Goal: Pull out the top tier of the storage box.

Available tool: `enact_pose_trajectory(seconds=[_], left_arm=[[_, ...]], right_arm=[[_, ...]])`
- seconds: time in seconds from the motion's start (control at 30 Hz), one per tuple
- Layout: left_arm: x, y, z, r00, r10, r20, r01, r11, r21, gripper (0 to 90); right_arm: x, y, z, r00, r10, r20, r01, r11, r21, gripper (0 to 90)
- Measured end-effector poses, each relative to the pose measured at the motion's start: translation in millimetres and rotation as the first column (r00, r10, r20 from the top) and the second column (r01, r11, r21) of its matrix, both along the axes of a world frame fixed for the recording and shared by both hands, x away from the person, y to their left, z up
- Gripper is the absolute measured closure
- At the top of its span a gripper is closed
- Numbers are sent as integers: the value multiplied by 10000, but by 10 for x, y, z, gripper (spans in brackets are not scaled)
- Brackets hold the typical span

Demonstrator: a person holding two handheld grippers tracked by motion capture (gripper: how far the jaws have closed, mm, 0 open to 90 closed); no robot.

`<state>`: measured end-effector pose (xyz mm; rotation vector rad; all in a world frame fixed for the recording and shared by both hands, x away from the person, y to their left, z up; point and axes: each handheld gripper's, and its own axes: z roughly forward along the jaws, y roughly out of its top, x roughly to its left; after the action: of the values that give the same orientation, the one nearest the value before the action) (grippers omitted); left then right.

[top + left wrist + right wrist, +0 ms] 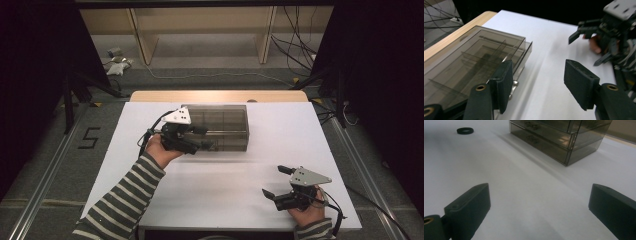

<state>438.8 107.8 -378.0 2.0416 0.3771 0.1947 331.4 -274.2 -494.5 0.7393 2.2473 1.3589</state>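
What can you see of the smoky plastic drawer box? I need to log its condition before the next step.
The drawer box is a long case of smoke-tinted clear plastic, with thin dividers visible through its top and stacked drawers with small pulls on its front. It stands flat on the white table, near the wooden far edge. One drawer front appears slightly proud. The left gripper is at its front corner, jaws open, one jaw beside the drawer edge; whether it touches is unclear.

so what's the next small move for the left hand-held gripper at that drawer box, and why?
Probably ease the left hand-held gripper in and close on the front edge of the smoky plastic drawer box. Its jaws stand open with one pad at that edge and nothing gripped, while the right hand-held gripper hangs open, well clear.
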Motion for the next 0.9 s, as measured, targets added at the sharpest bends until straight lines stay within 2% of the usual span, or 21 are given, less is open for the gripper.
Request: enact_pose_trajectory(seconds=[0.1, 0.2, 0.33, 0.57, 0.6, 0.73, 0.9], left_arm=[[106, -21, 8, 9993, -251, -259, 263, 9984, 492, 359], [193, -32, 11, 9989, -313, -362, 338, 9969, 715, 335], [285, -50, 7, 9976, -472, -516, 525, 9930, 1062, 344], [354, -134, 0, 9973, -725, -135, 737, 9811, 1791, 396], [354, -134, 0, 9973, -725, -135, 737, 9811, 1791, 401], [372, -191, -16, 9960, -893, 59, 856, 9702, 2268, 413], [400, -246, -50, 9951, -975, 164, 899, 9614, 2601, 417]], right_arm=[[1, 0, 0, 10000, 11, -15, -11, 10000, 16, 50], [1, -4, 1, 10000, 55, 6, -55, 10000, 67, 49], [-3, -2, 3, 10000, 59, -32, -59, 10000, 77, 49], [-6, -1, 4, 10000, 71, -44, -70, 10000, 59, 49], [-6, -1, 4, 10000, 71, -44, -70, 10000, 59, 49], [-7, -1, 4, 10000, 71, -37, -71, 10000, 57, 49], [-8, 2, 4, 10000, 73, -54, -73, 10000, 66, 49]])
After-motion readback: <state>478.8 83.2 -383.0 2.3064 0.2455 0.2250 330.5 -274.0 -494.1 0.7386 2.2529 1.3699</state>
